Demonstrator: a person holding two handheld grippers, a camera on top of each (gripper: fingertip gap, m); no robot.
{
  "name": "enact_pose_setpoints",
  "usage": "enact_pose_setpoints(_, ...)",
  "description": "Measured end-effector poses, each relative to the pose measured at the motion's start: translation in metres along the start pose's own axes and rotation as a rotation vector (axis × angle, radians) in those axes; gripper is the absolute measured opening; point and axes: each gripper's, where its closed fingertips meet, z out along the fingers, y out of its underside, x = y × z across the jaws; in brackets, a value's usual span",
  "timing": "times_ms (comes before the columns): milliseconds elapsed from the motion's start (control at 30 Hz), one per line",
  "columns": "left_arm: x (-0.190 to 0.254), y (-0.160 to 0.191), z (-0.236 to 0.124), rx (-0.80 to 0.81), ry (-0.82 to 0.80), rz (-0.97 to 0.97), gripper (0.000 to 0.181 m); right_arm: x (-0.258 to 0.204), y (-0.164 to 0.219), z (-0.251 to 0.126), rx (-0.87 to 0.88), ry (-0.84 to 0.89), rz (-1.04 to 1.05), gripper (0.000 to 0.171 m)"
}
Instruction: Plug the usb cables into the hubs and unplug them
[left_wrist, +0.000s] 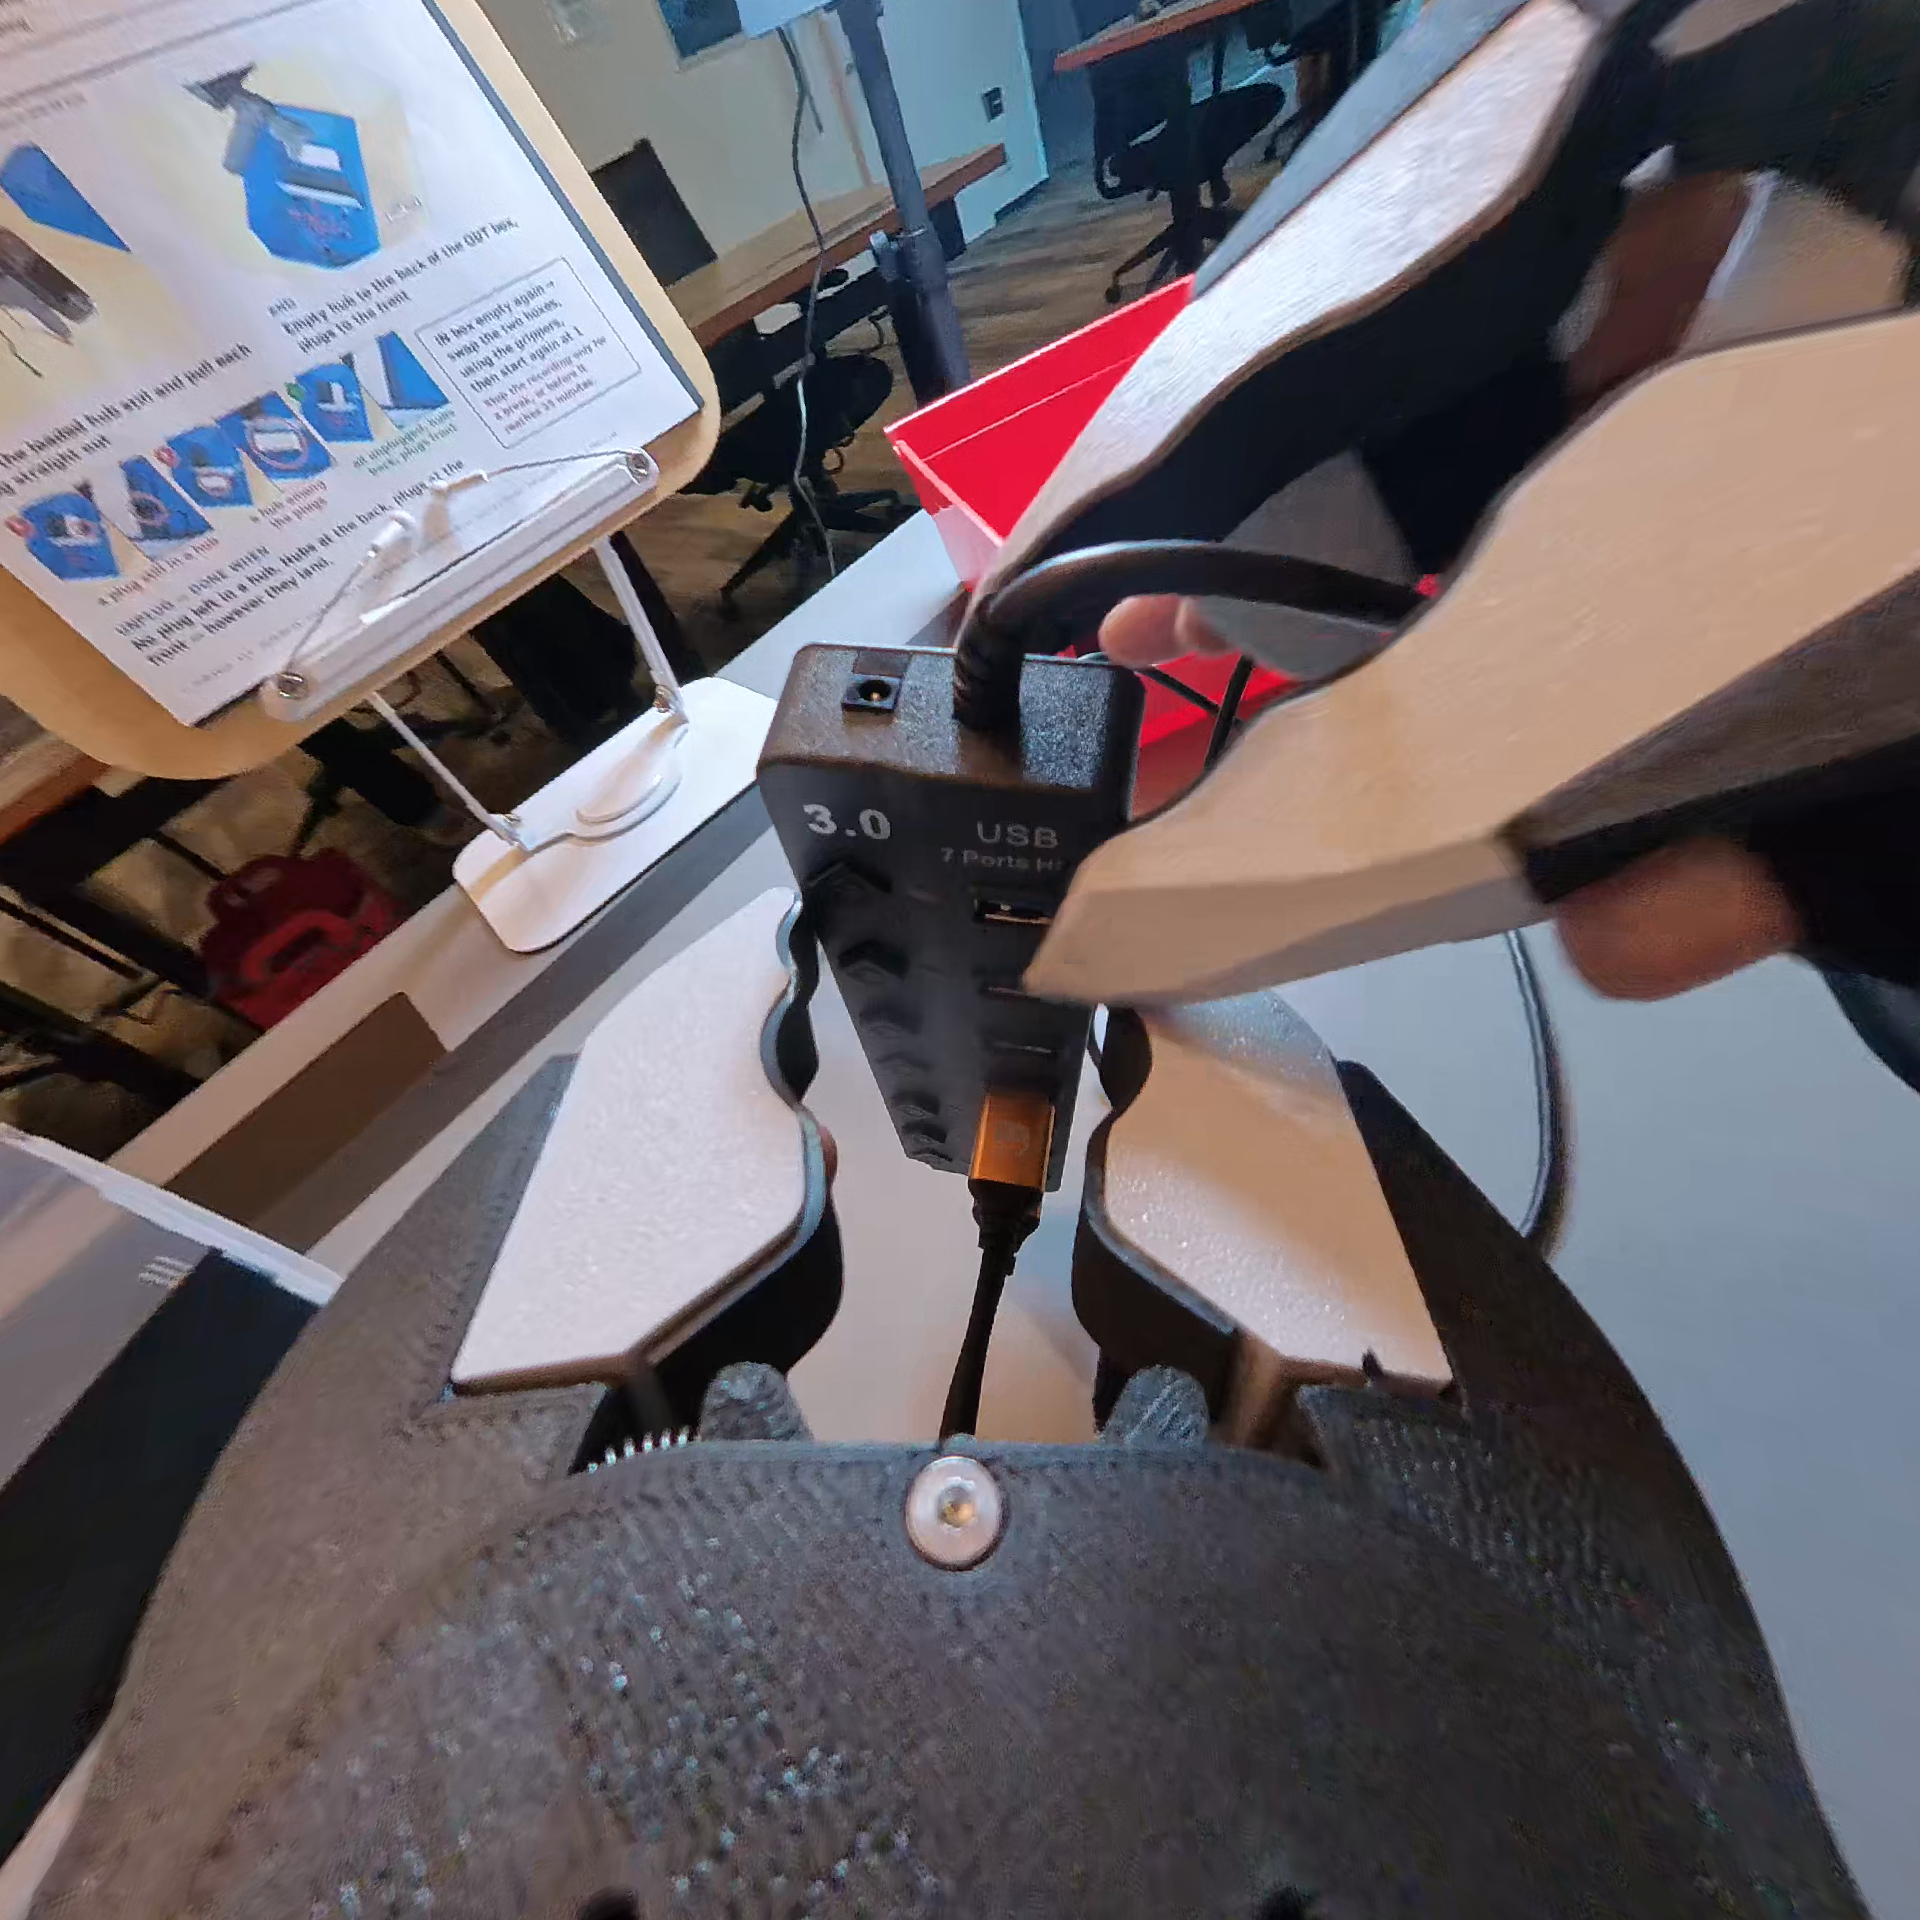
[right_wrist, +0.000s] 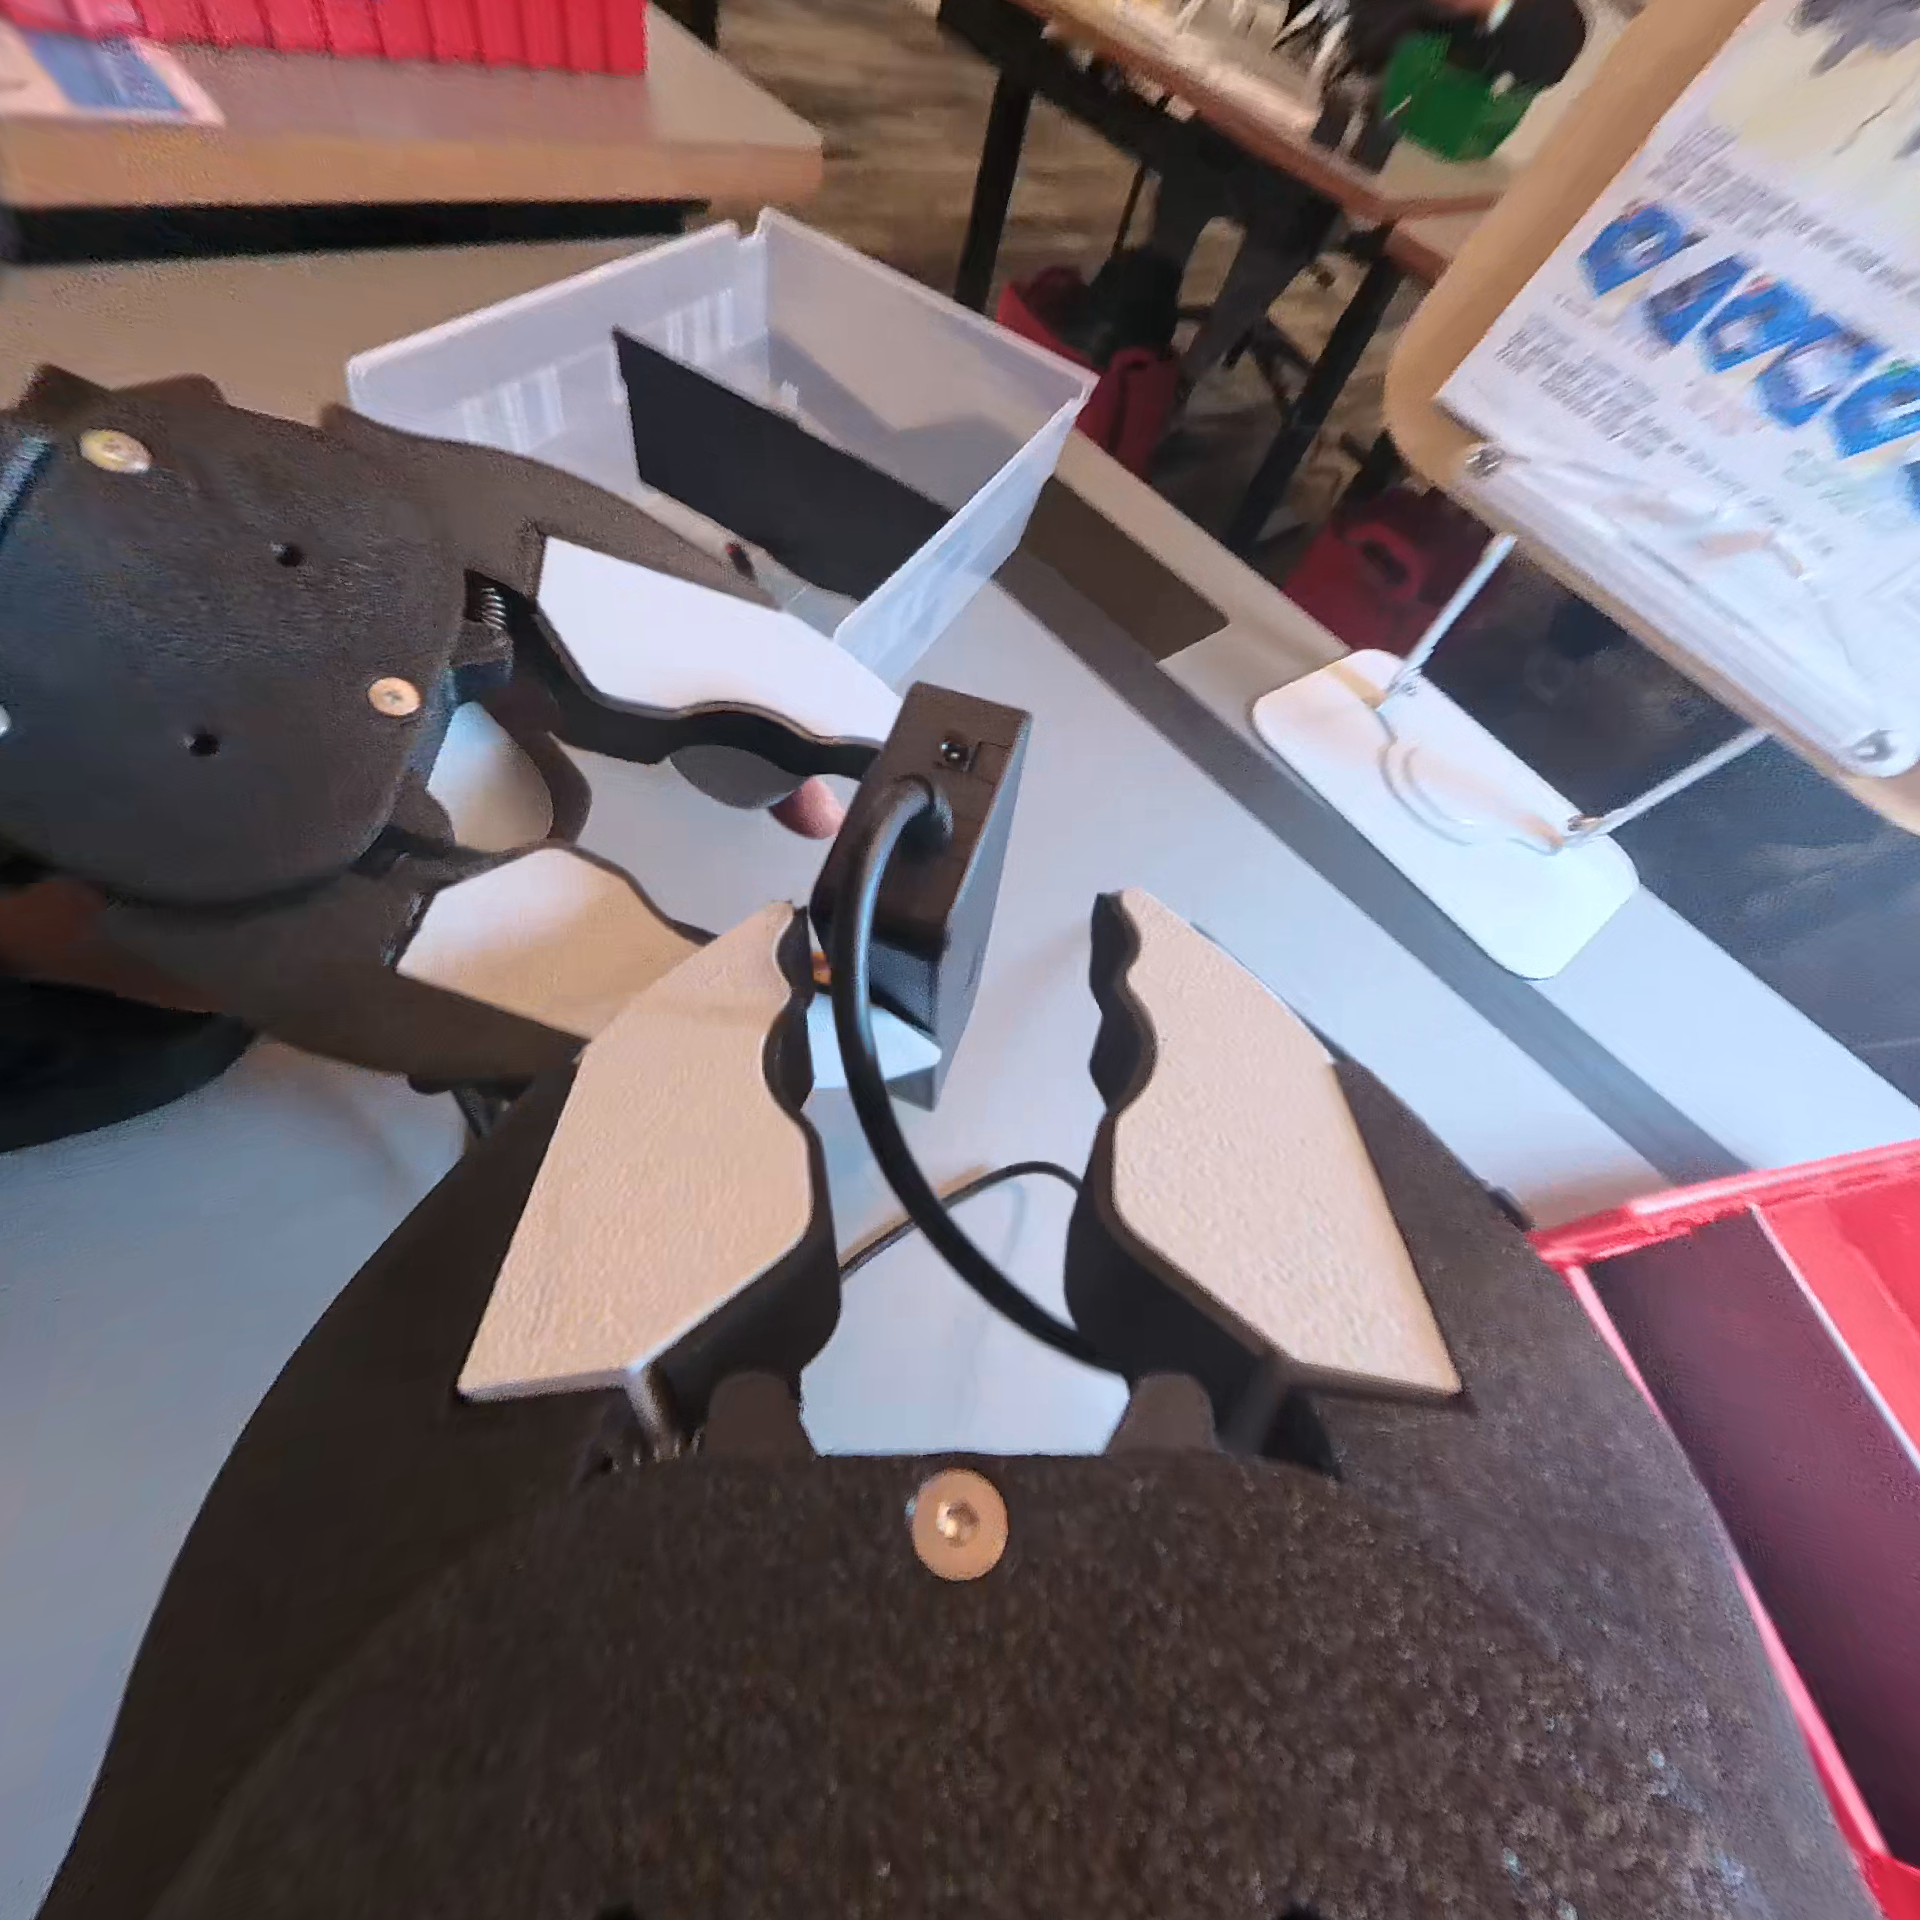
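A black multi-port USB hub (left_wrist: 914, 831) stands on end above the pale table. My left gripper (left_wrist: 956, 987) is shut on its lower sides. An orange USB plug (left_wrist: 1008, 1138) with a black cable sits in a port near the hub's lower end. The hub's own black cable (left_wrist: 1143, 566) leaves its top. My right gripper (left_wrist: 1018, 779) reaches in from the upper right. It is open, one finger in front of the hub's face and one behind its top. In the right wrist view the hub (right_wrist: 935, 894) stands between the right gripper's (right_wrist: 951, 925) spread fingers, with the left gripper (right_wrist: 790, 831) coming from the left.
A red bin (left_wrist: 997, 436) stands behind the hub and shows at the right edge of the right wrist view (right_wrist: 1766, 1351). A clear bin (right_wrist: 935, 343) with a black divider stands farther back. An instruction sheet (left_wrist: 312, 364) sits on a white stand (left_wrist: 613, 821) near the table edge. My left and right fingertips are right by each other.
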Motion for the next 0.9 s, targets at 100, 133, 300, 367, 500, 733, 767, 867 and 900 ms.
enact_pose_setpoints(100,0.001,-0.002,-0.002,0.007,-0.047,0.055,0.053,-0.006,-0.004,0.008,0.007,-0.023,-0.038,0.037)
enact_pose_setpoints(133,0.000,-0.005,-0.004,0.029,-0.048,0.053,0.053,-0.005,-0.006,0.008,0.007,-0.033,-0.044,0.031)
enact_pose_setpoints(300,-0.001,-0.004,-0.020,0.079,0.158,-0.111,0.067,0.017,-0.029,-0.011,-0.023,-0.078,-0.112,0.027)
enact_pose_setpoints(367,-0.009,0.000,-0.028,0.120,0.208,-0.208,0.061,0.034,-0.048,-0.028,-0.030,-0.094,-0.134,0.027)
enact_pose_setpoints(500,-0.028,0.002,-0.045,0.235,0.210,-0.324,0.053,0.072,-0.092,-0.065,-0.050,-0.057,-0.207,0.027)
enact_pose_setpoints(733,-0.051,0.009,-0.050,0.298,0.161,-0.421,0.049,0.151,-0.155,-0.116,-0.076,0.202,-0.383,0.027)
enact_pose_setpoints(767,-0.050,0.012,-0.047,0.283,0.160,-0.418,0.049,0.166,-0.161,-0.122,-0.079,0.250,-0.404,0.027)
enact_pose_setpoints(867,-0.044,0.020,-0.039,0.249,0.170,-0.407,0.049,0.214,-0.173,-0.136,-0.084,0.402,-0.462,0.026)
enact_pose_setpoints(900,-0.041,0.022,-0.037,0.237,0.177,-0.401,0.049,0.232,-0.172,-0.138,-0.093,0.450,-0.469,0.026)
